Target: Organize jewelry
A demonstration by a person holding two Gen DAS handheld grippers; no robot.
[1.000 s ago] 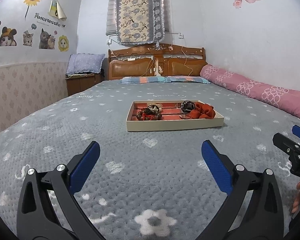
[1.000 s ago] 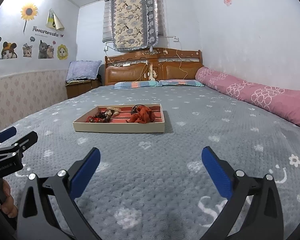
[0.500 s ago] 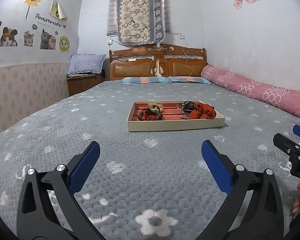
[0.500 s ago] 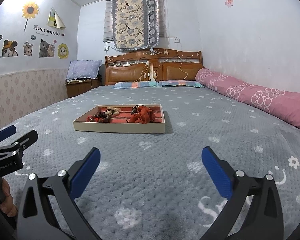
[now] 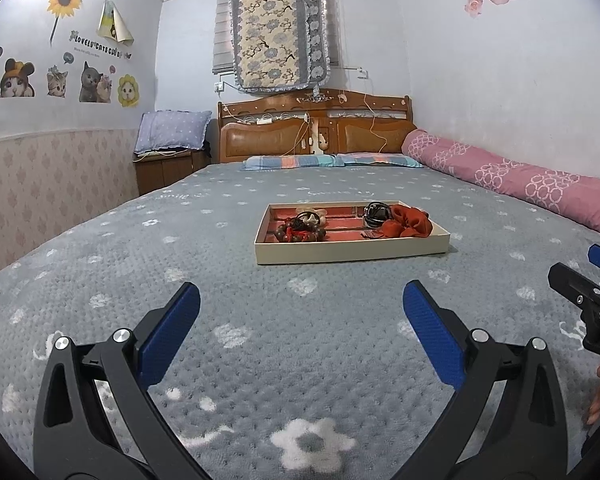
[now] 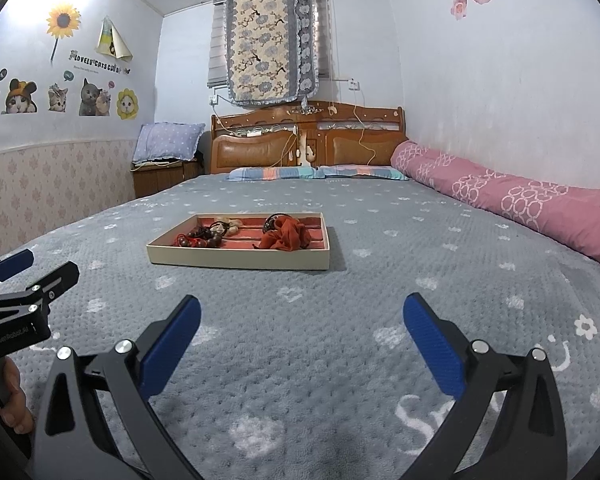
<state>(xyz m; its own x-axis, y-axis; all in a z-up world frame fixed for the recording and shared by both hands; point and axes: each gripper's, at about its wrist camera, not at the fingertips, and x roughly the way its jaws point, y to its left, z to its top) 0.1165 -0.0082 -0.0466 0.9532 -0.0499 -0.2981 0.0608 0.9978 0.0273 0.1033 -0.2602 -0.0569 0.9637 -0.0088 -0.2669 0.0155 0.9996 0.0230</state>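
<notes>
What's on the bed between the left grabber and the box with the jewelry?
Nothing but the grey flowered blanket. In the left wrist view, the stretch from the open left gripper to the tray is bare.

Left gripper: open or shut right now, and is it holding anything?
Open and empty. The left gripper has its blue pads spread wide, with only the grey bedspread between them.
</notes>
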